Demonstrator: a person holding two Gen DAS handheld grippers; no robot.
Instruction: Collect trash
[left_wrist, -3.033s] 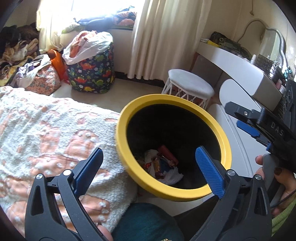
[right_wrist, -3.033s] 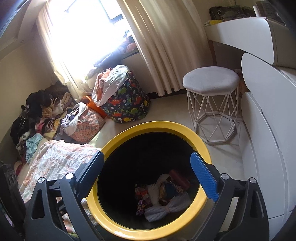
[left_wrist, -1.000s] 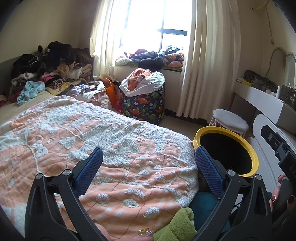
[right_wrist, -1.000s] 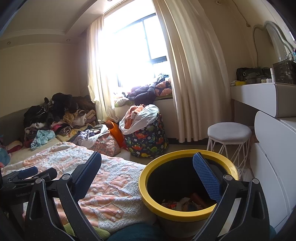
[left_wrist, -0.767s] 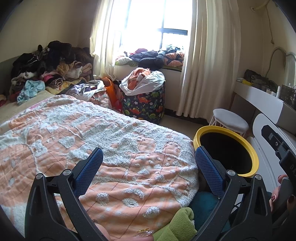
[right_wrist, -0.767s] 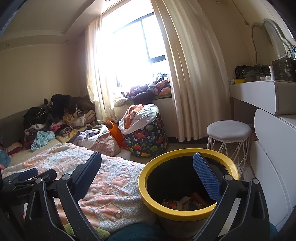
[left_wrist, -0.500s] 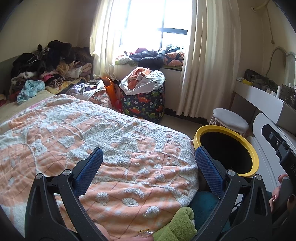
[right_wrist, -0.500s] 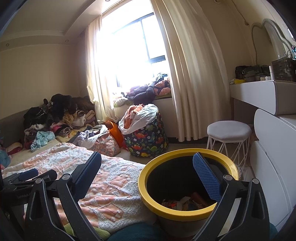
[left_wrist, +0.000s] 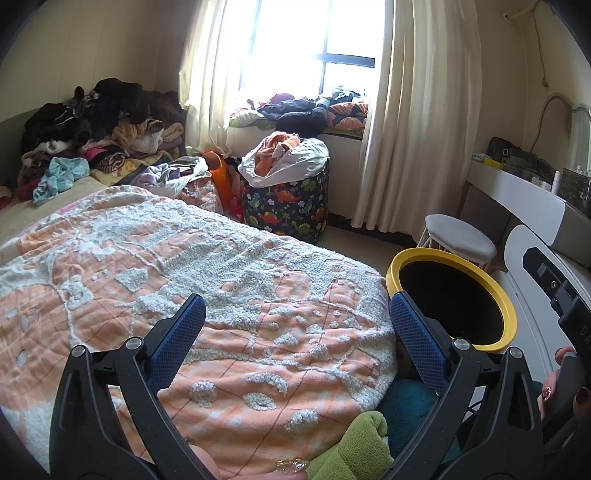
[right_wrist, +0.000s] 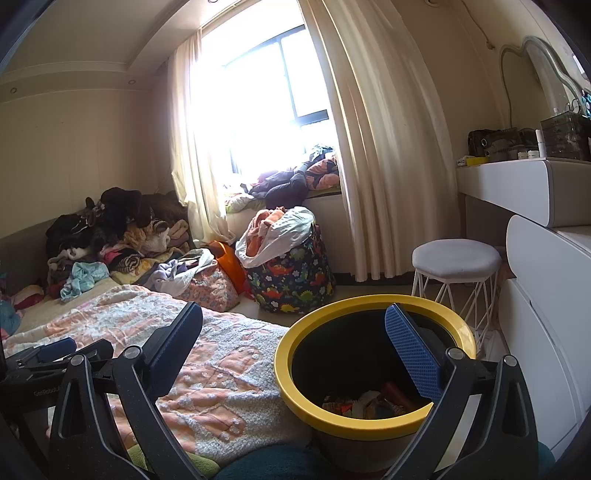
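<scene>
- A cluttered bedroom: a bright window (left_wrist: 306, 48) behind cream curtains (left_wrist: 399, 122), with clothes heaped on the sill and at the far end of the bed.
- An orange-and-white tufted blanket (left_wrist: 184, 280) covers the bed and fills most of the left wrist view.
- The trash bin (right_wrist: 373, 369), black with a yellow rim, stands on the floor just beside the bed's edge. It is upright, its long axis vertical and its mouth facing the ceiling.
- In the right wrist view the bin sits at about 5 o'clock; in the left wrist view it is at about 3 o'clock.
- Crumpled wrappers (right_wrist: 364, 404) lie in a loose pile at the bottom of the bin; no one direction can be told for them.
- The left gripper (left_wrist: 297, 341) hangs over the blanket with its blue-padded jaws spread wide and nothing between them.
- The right gripper (right_wrist: 295, 345) is also spread wide and holds nothing; its right pad is in front of the bin's mouth, its left one over the blanket.
- A dinosaur-print laundry bag (right_wrist: 291, 273) stuffed with cloth stands at about 12 o'clock, near the window wall.
- A white stool (right_wrist: 456, 271) with a wire base stands at about 2 o'clock, beside a white dresser (right_wrist: 546, 291).
</scene>
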